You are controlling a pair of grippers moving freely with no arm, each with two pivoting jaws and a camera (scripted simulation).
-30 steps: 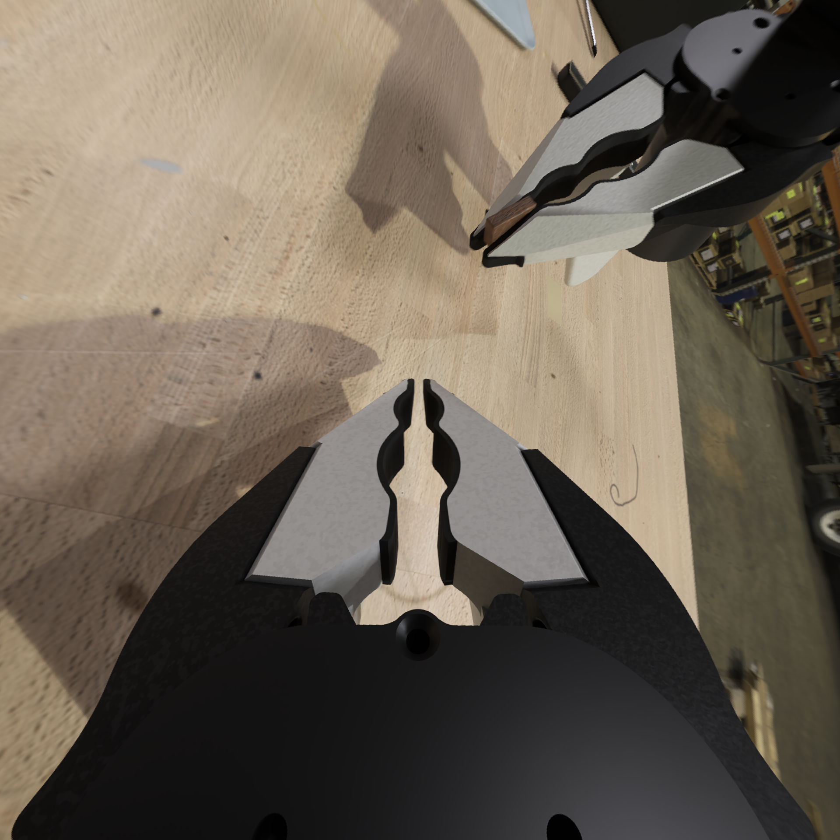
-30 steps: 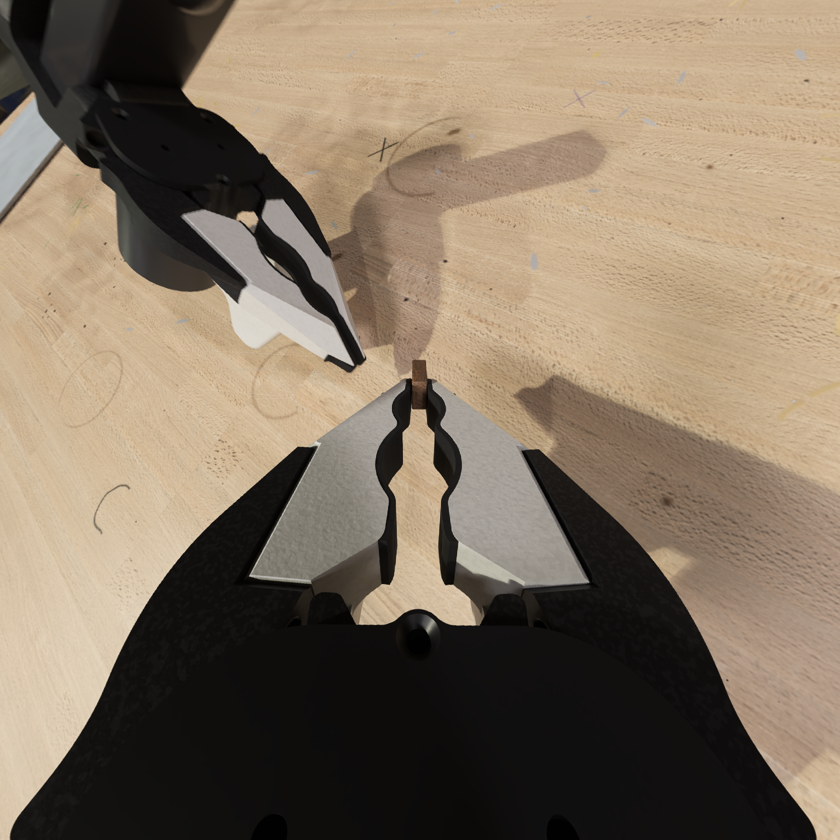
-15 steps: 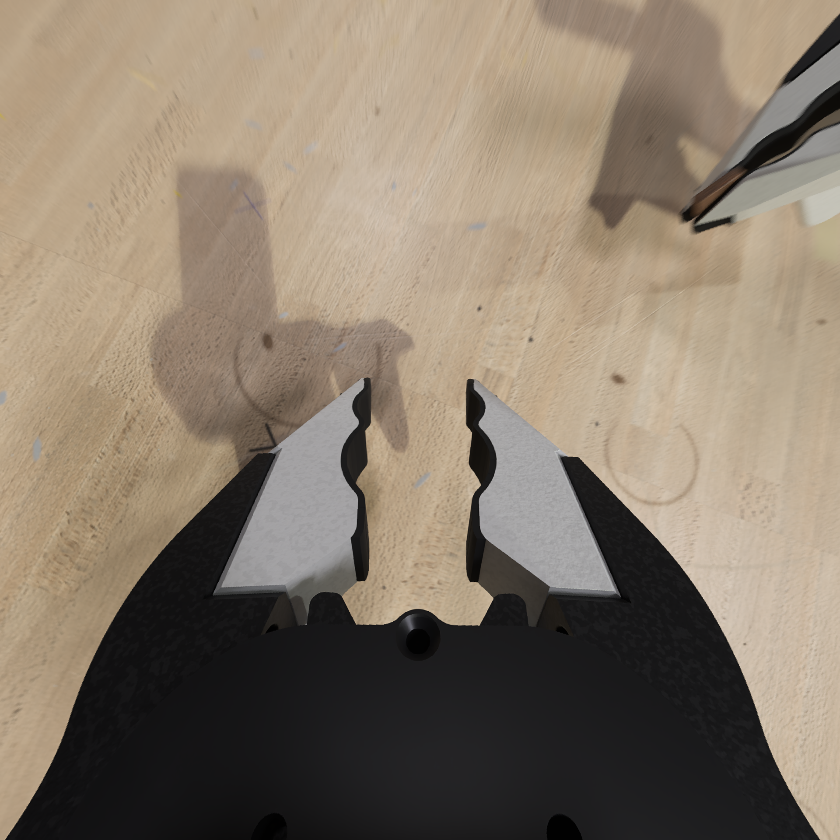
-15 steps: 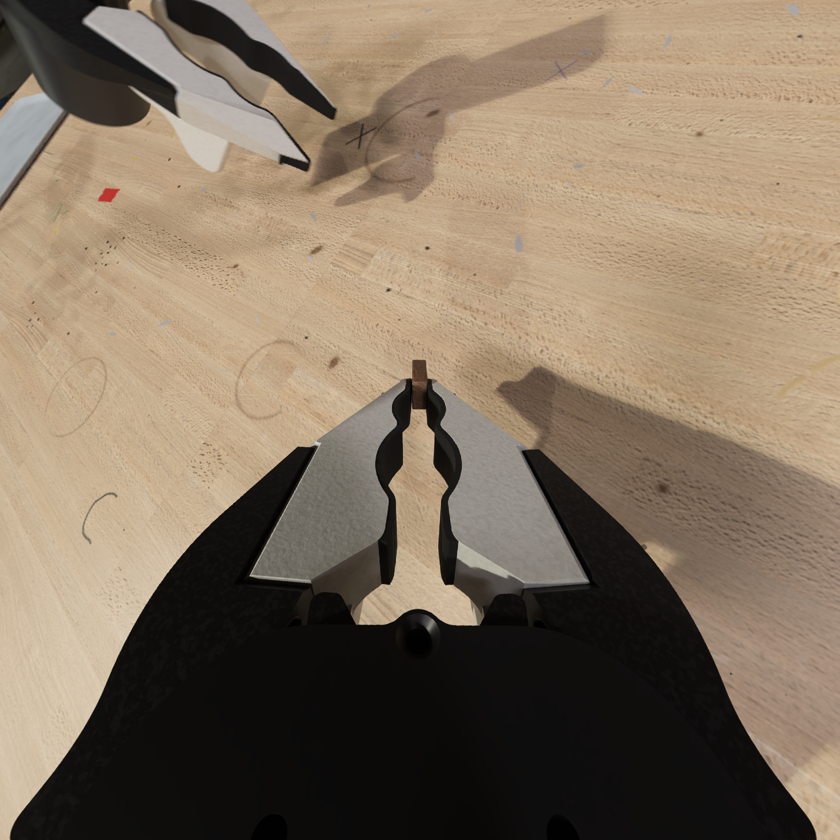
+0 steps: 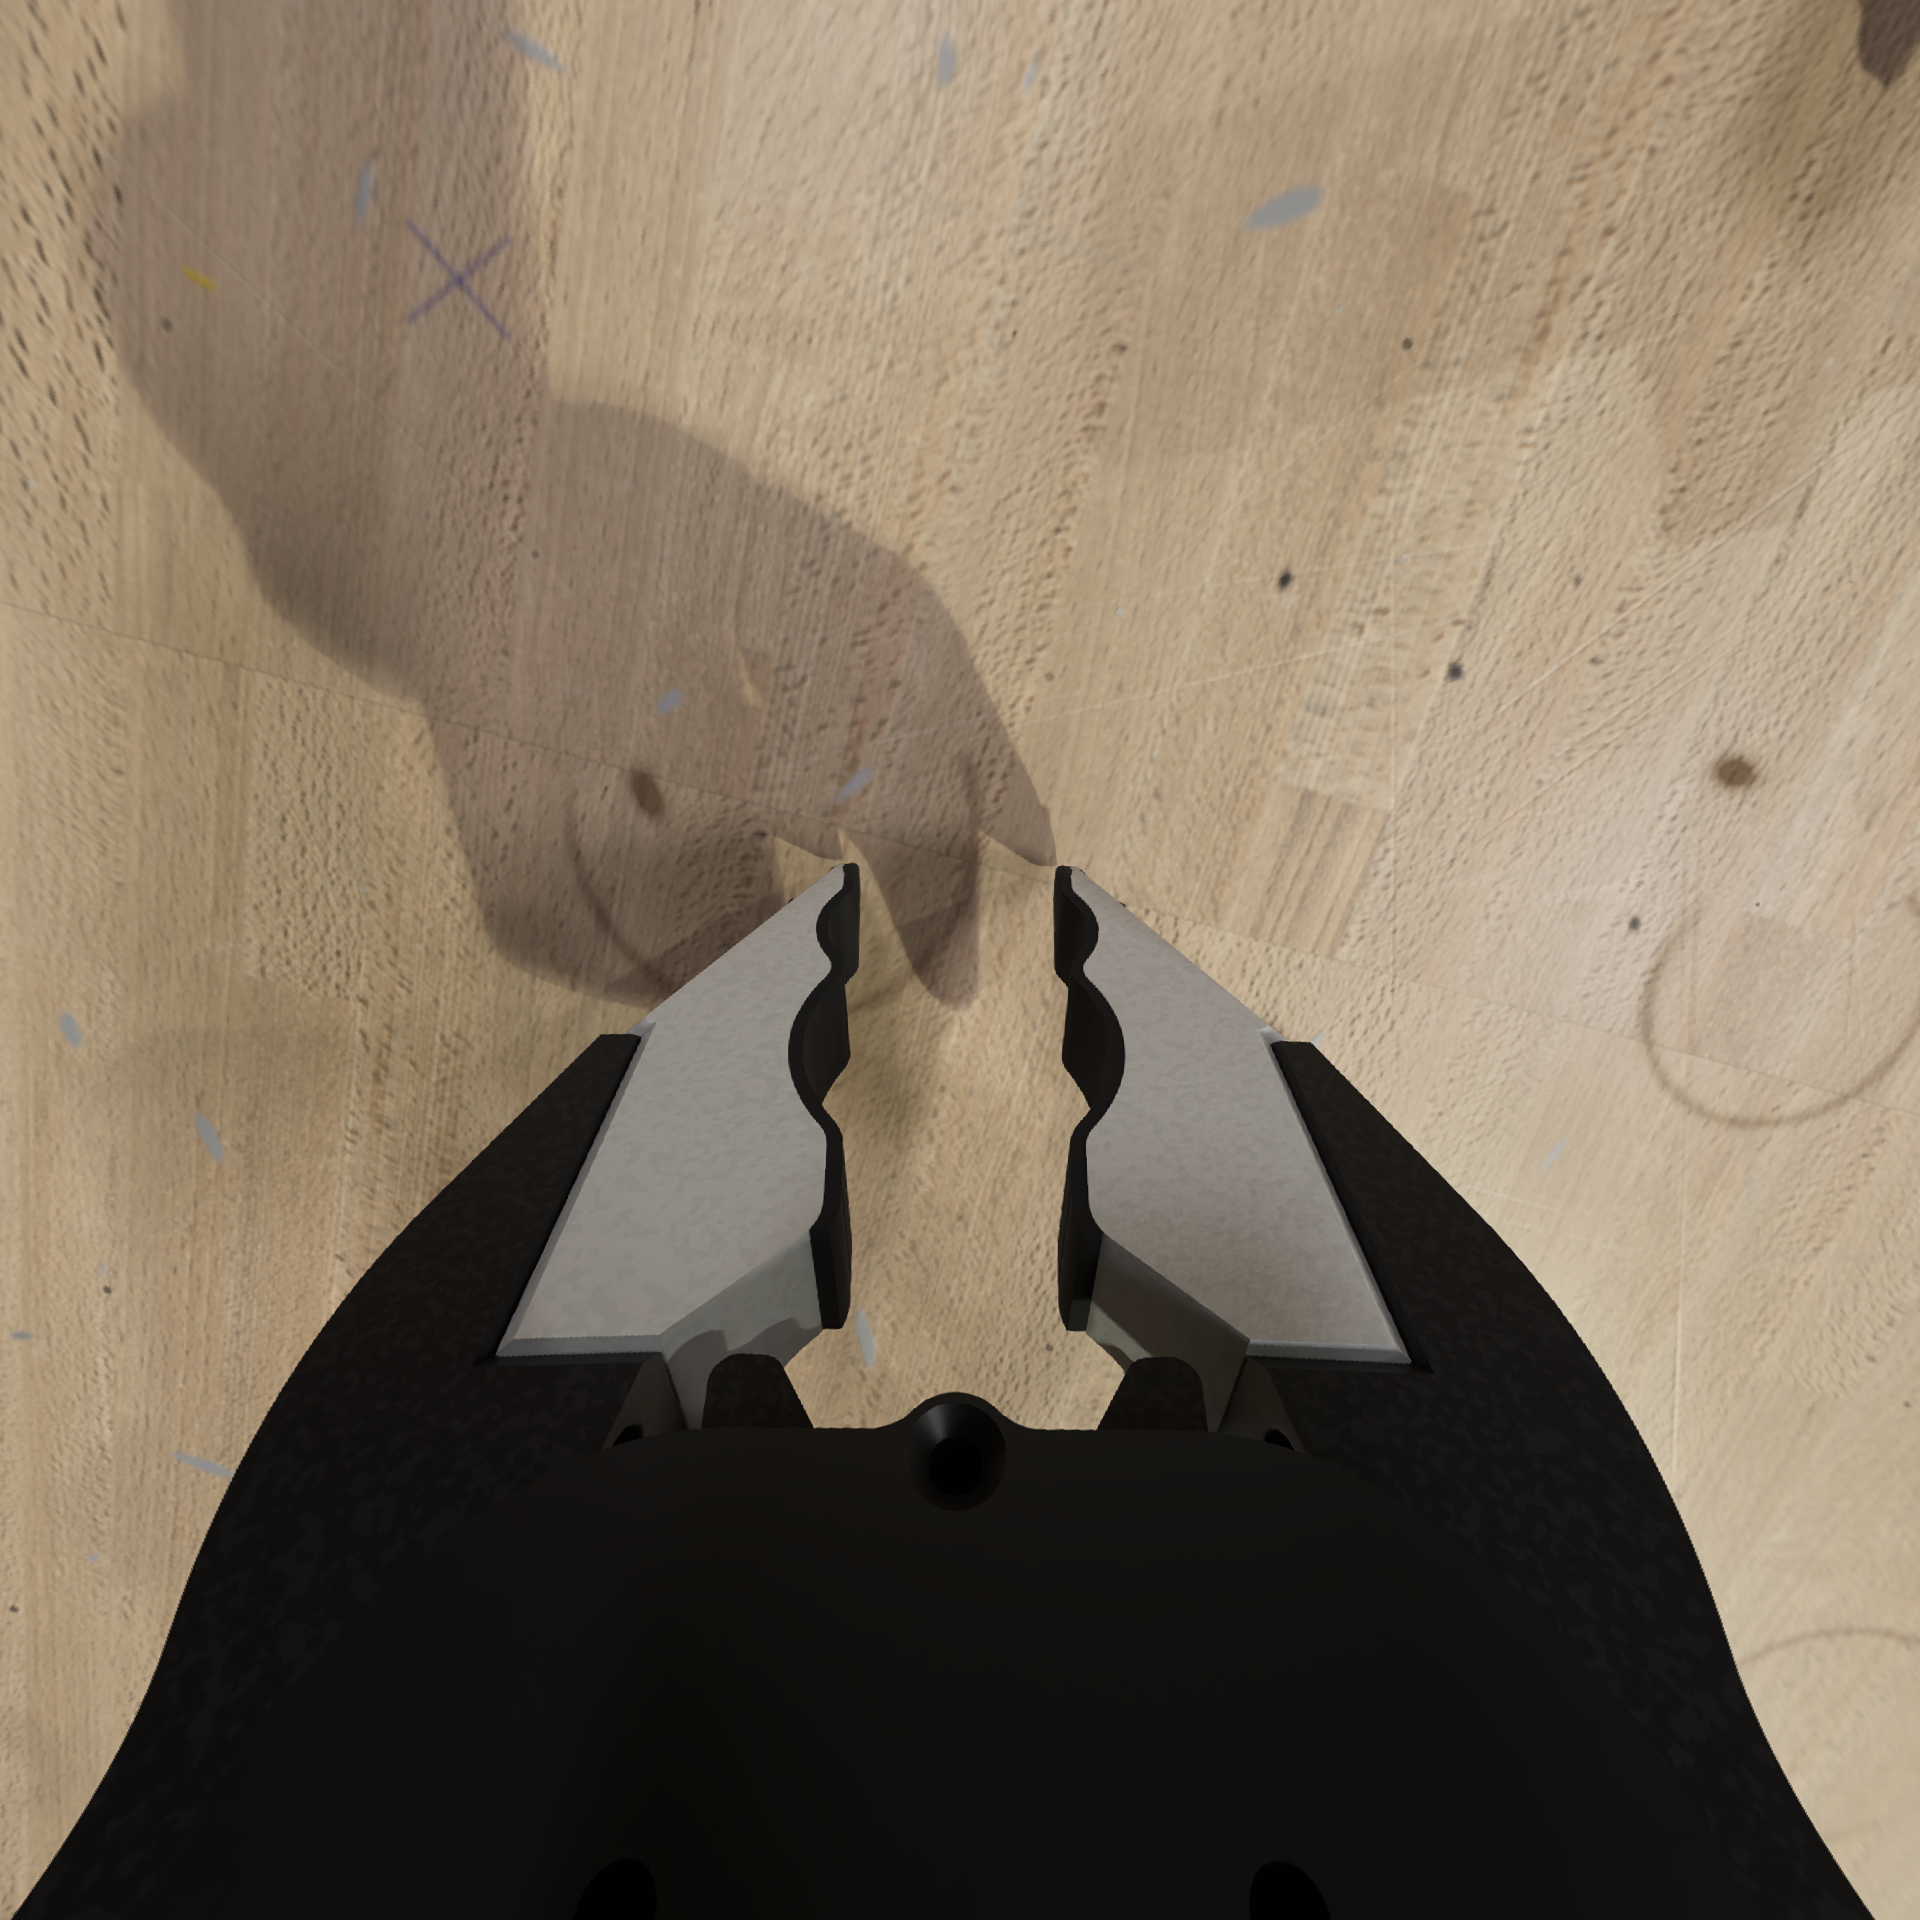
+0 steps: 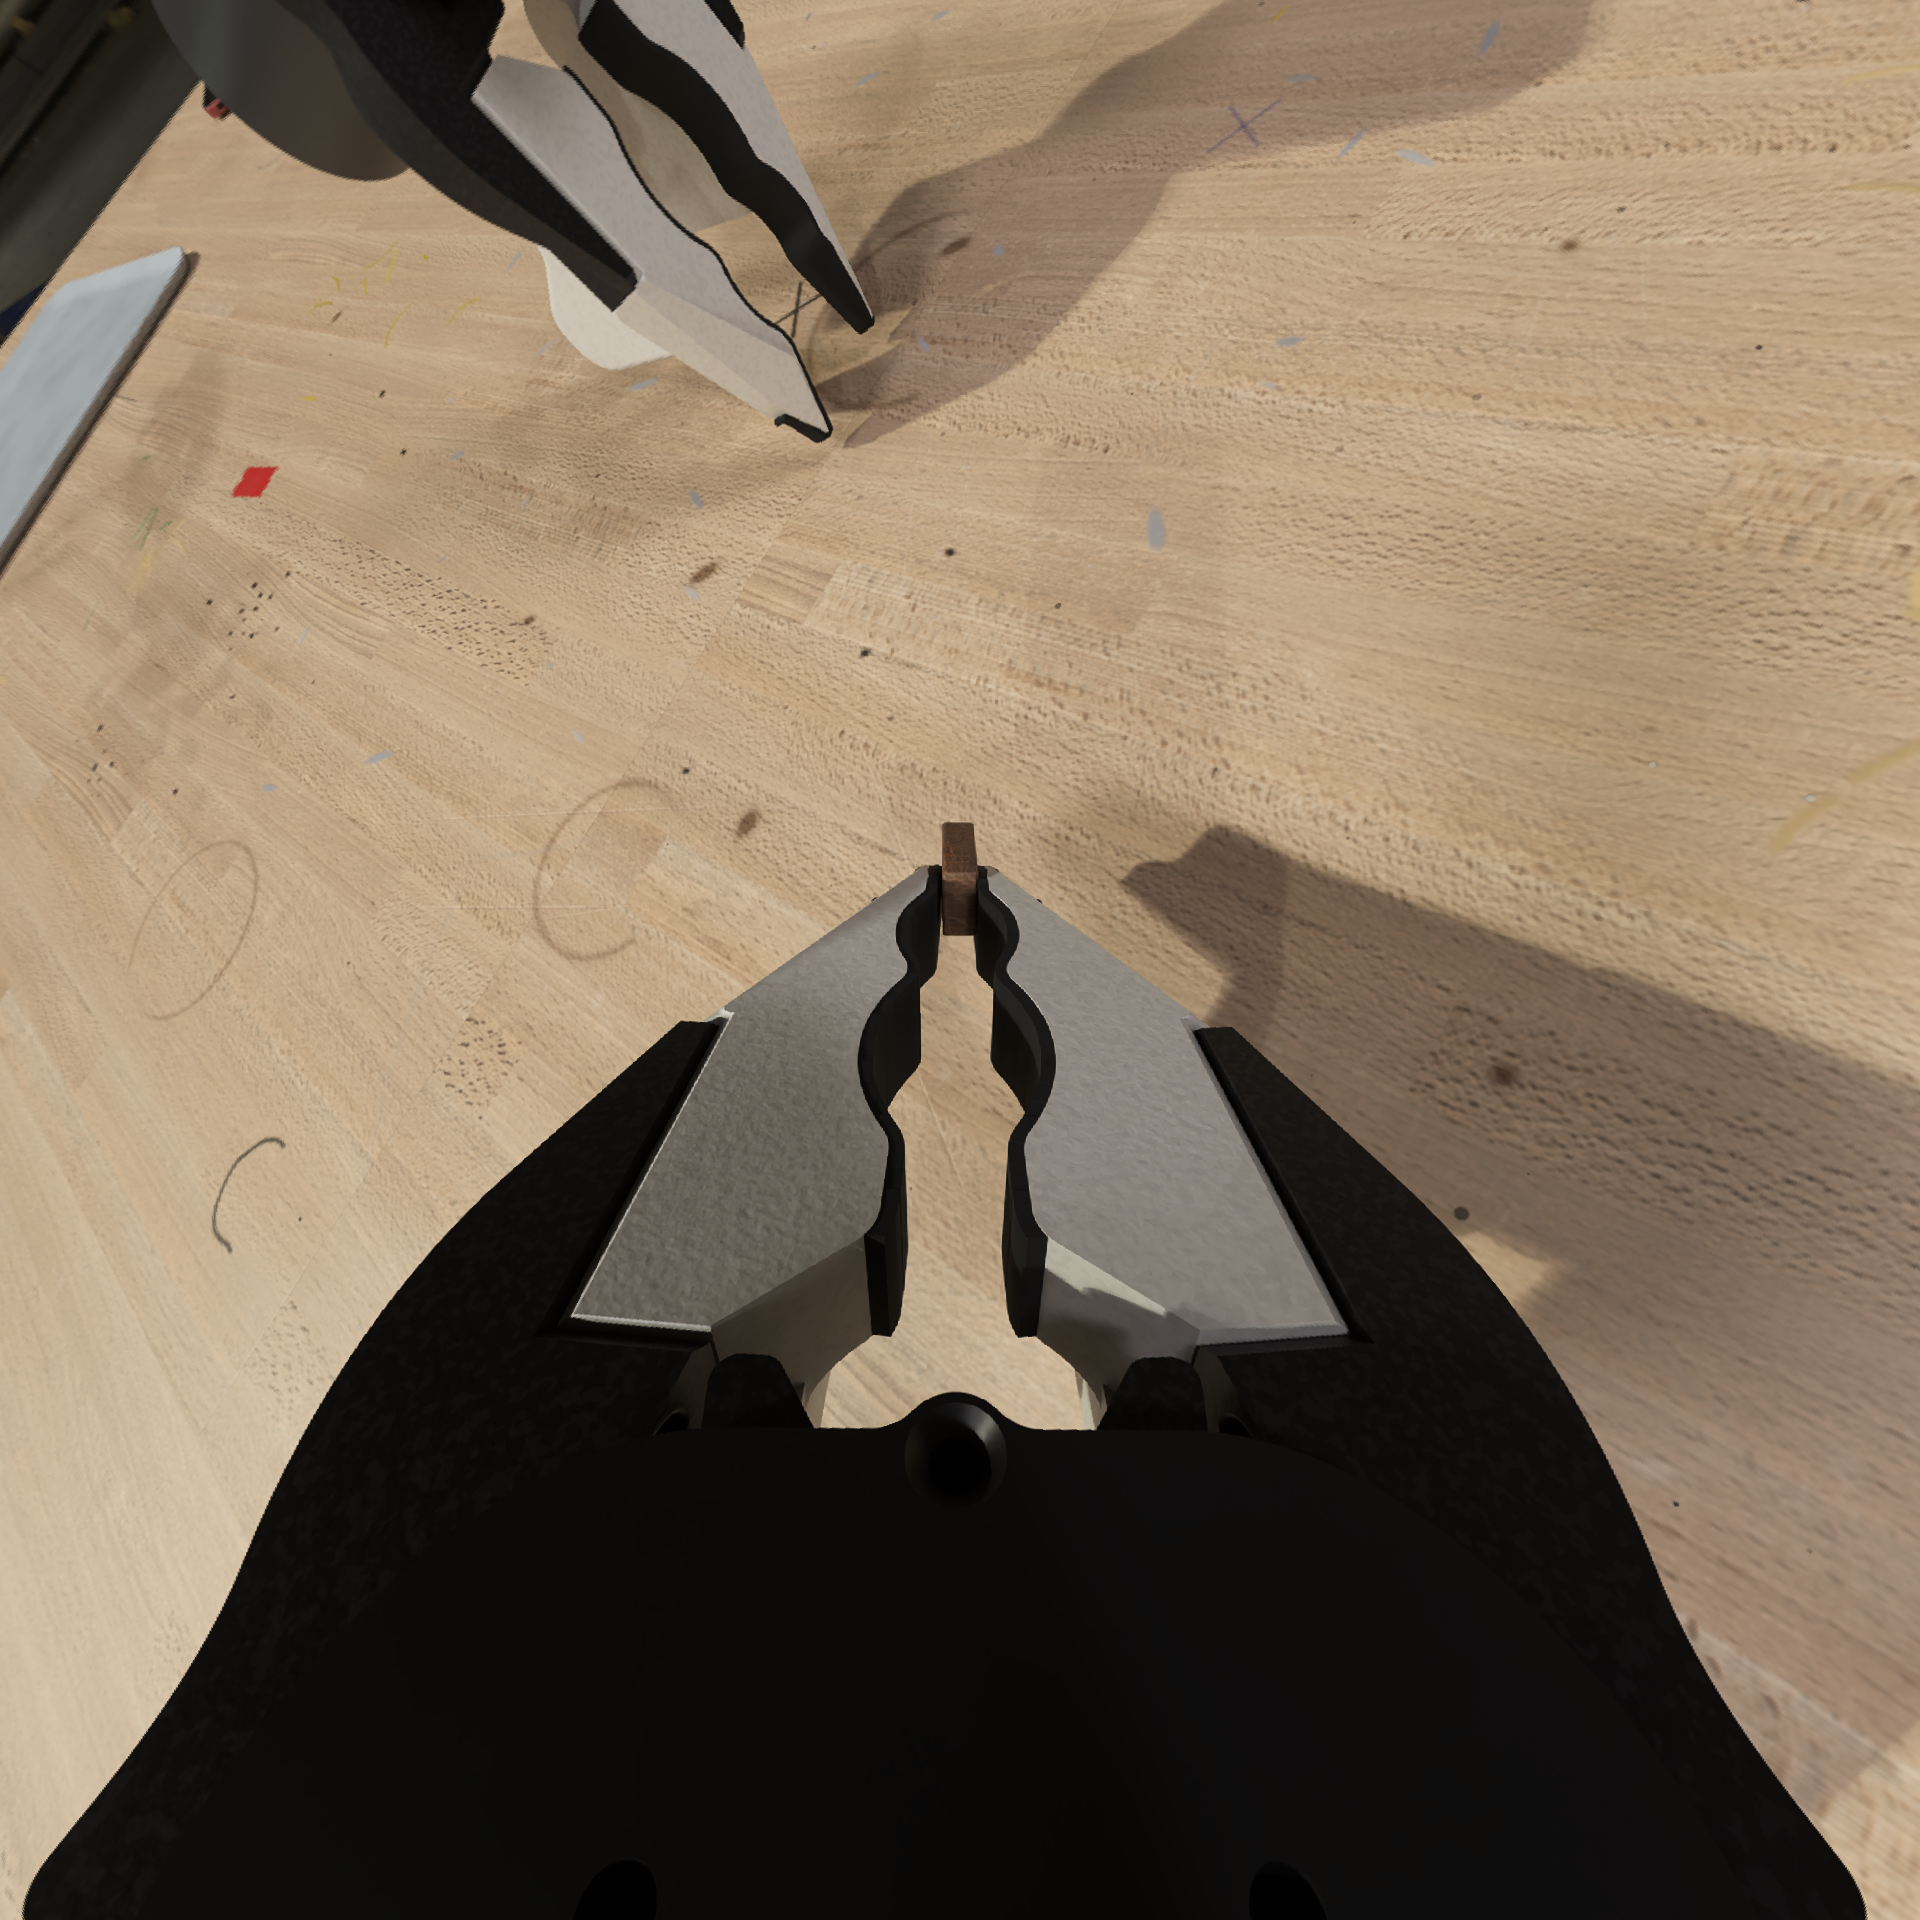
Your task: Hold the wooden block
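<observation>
A thin brown wooden block [image 6: 957, 878] is pinched between the tips of my right gripper [image 6: 957, 883], which is shut on it and holds it above the light wooden table [image 6: 1351, 520]. My left gripper [image 5: 956, 883] is open and empty, its tips close to the table surface [image 5: 1351, 416]. It also shows in the right wrist view [image 6: 836, 369] at the upper left, open and pointing down at the table, well away from the block. The block and the right gripper are out of the left wrist view.
A flat grey plate [image 6: 73, 364] lies at the table's left edge in the right wrist view, with a small red mark [image 6: 255, 481] near it. Pencil circles and crosses mark the wood. Shadows of both grippers fall on the table.
My left gripper has opened, moved away from the right gripper and dropped close to the table. The right gripper has kept its hold on the block and hardly moved.
</observation>
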